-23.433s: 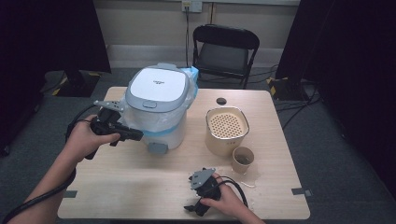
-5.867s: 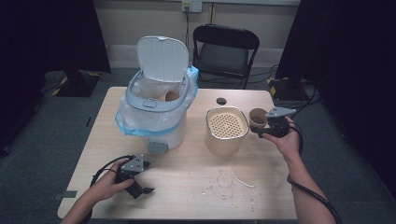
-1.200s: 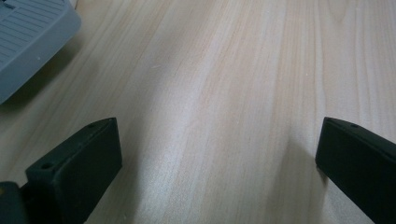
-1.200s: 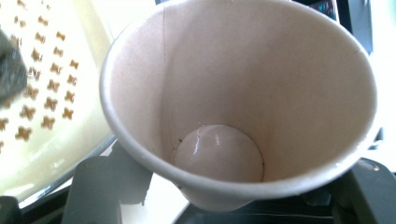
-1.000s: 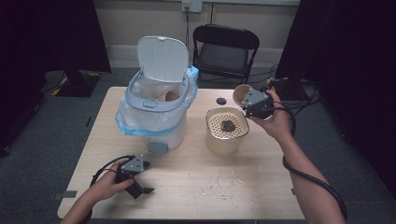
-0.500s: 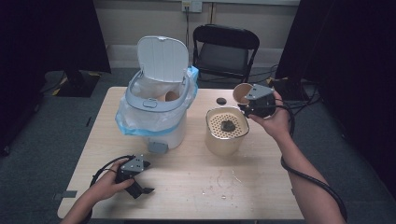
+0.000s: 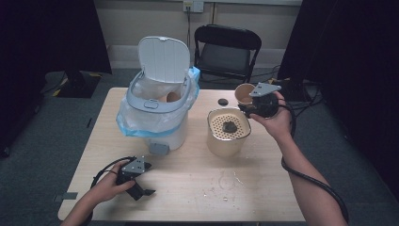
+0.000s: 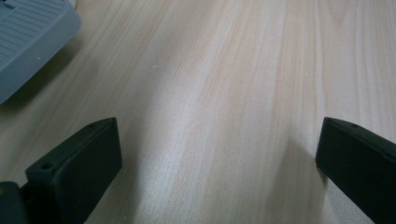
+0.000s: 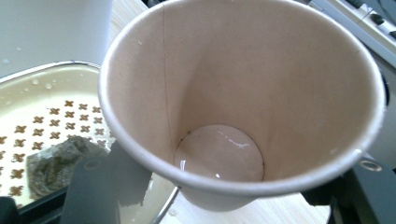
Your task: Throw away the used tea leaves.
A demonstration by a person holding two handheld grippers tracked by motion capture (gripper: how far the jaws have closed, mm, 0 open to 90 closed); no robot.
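Now | R claw (image 7: 248,104) grips paper cup (image 9: 243,98), wet inside | L claw (image 7: 141,186) wide open, empty, on table (image 8: 224,84)

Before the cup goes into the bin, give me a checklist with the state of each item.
1. Right tool shut on the cup: ok.
2. Cup emptied: ok, just a wet film on its bottom in the right gripper view.
3. Tea bag left on the strainer: ok.
4. Bin lid up: ok.
5. Room in the bin: cannot tell; another cup already lies inside.
6. Left tool out of the way: ok, open, low over the table near the front edge.
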